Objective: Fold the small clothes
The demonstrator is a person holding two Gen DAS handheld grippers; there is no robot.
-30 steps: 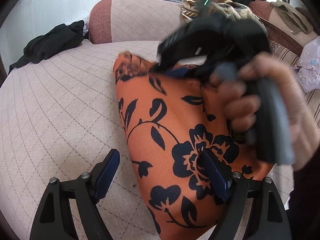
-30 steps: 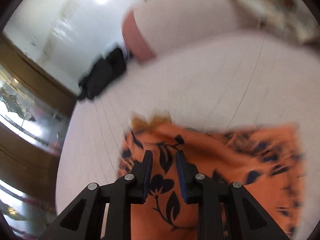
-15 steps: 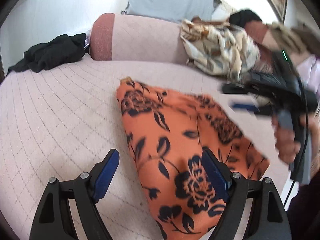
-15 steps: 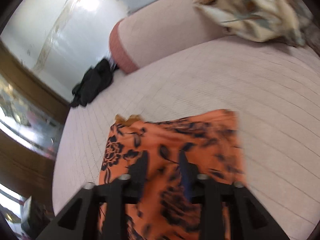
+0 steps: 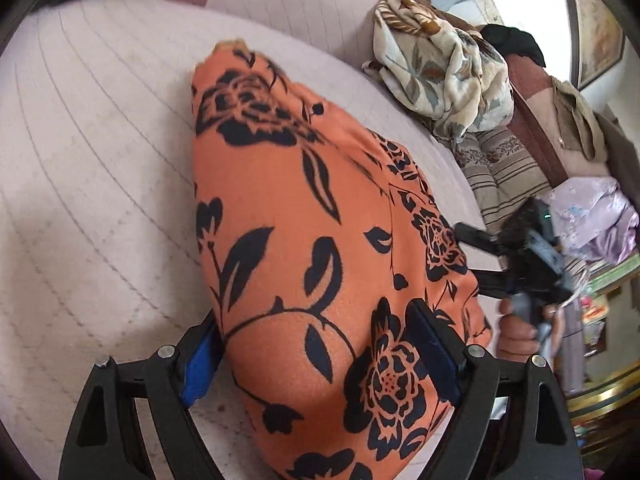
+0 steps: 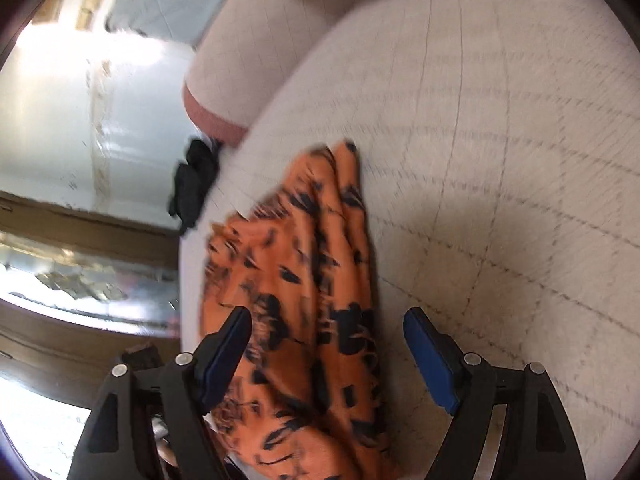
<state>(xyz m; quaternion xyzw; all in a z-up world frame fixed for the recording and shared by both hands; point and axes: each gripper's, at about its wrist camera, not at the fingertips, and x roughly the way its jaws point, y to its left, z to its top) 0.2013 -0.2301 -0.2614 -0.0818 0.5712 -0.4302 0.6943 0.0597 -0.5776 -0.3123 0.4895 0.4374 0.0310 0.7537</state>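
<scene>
An orange garment with black flowers [image 5: 304,216] lies folded on the quilted pink bed. My left gripper [image 5: 320,356] is open, its jaws straddling the garment's near end, close above the cloth. The right gripper [image 5: 472,256] shows in the left wrist view at the garment's right edge, held in a hand. In the right wrist view my right gripper [image 6: 328,352] is open over the garment [image 6: 304,280], whose near edge lies between the jaws. That view is blurred.
A cream floral cloth [image 5: 444,68] lies piled at the back on the bolster [image 5: 288,0]. A lilac garment [image 5: 592,216] and striped cushion [image 5: 504,168] are at the right. A black garment [image 6: 194,180] lies at the bed's far edge.
My right gripper let go of the garment's far corner, opened, and swung back to the right edge. The left gripper moved down and forward onto the near end.
</scene>
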